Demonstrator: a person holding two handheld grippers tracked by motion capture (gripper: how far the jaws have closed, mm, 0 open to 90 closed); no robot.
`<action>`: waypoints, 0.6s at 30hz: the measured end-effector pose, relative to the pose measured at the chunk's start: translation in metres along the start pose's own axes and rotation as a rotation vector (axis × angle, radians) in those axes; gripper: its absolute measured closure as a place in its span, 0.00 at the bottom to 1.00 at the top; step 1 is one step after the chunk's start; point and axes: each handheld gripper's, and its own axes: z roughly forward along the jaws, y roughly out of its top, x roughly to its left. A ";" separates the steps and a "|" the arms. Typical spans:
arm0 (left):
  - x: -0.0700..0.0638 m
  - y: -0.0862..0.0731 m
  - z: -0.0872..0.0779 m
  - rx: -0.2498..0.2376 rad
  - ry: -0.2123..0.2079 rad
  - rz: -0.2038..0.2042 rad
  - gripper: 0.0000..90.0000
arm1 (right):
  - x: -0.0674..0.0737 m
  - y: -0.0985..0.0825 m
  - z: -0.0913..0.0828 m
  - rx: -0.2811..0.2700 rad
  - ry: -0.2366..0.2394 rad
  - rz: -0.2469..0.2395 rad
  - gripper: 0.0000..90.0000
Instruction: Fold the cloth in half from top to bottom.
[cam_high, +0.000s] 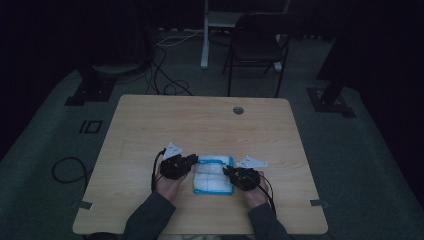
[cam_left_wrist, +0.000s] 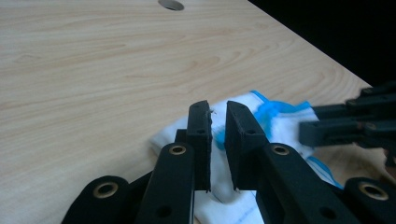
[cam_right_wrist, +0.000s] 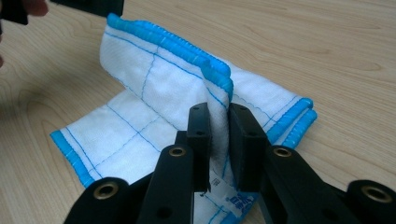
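From up high, a wooden desk (cam_high: 150, 125) stands in a dark room. A white cloth (cam_high: 214, 176) with blue edges lies near the front of the desk, close to the person. The left gripper (cam_high: 192, 160) is at the left edge of the cloth, and the right gripper (cam_high: 226, 170) is at its right edge. Two hands in dark sleeves hold them. A small round hole (cam_high: 238, 110) is at the far side of the desk. A dark folding chair (cam_high: 257, 42) stands on the floor behind the desk, and black cables (cam_high: 165, 80) lie on the floor.

From the left gripper's own camera, the left gripper (cam_left_wrist: 217, 109) has its two black jaws close together with a thin gap between them. The cloth (cam_left_wrist: 275, 116) lies under and behind the jaws. I cannot tell if the jaws pinch the cloth or just sit over it. The right gripper (cam_left_wrist: 308, 130) pokes in from the right side, over the cloth.

From the right gripper's own camera, the right gripper (cam_right_wrist: 218, 112) pinches a fold of the cloth (cam_right_wrist: 154, 79). The fold stands up between the jaws, with its blue edge on top. The rest of the cloth lies flat on the desk (cam_right_wrist: 327, 56).
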 end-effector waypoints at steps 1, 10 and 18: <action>0.002 0.002 0.001 0.004 0.001 0.000 0.90 | 0.000 0.000 0.000 -0.001 0.001 -0.001 0.88; 0.009 0.009 0.021 0.054 0.015 0.007 0.90 | -0.001 -0.003 -0.003 -0.012 -0.009 0.008 0.74; -0.003 -0.004 0.024 0.094 -0.010 0.042 0.89 | -0.002 -0.003 -0.008 -0.023 -0.020 0.020 0.65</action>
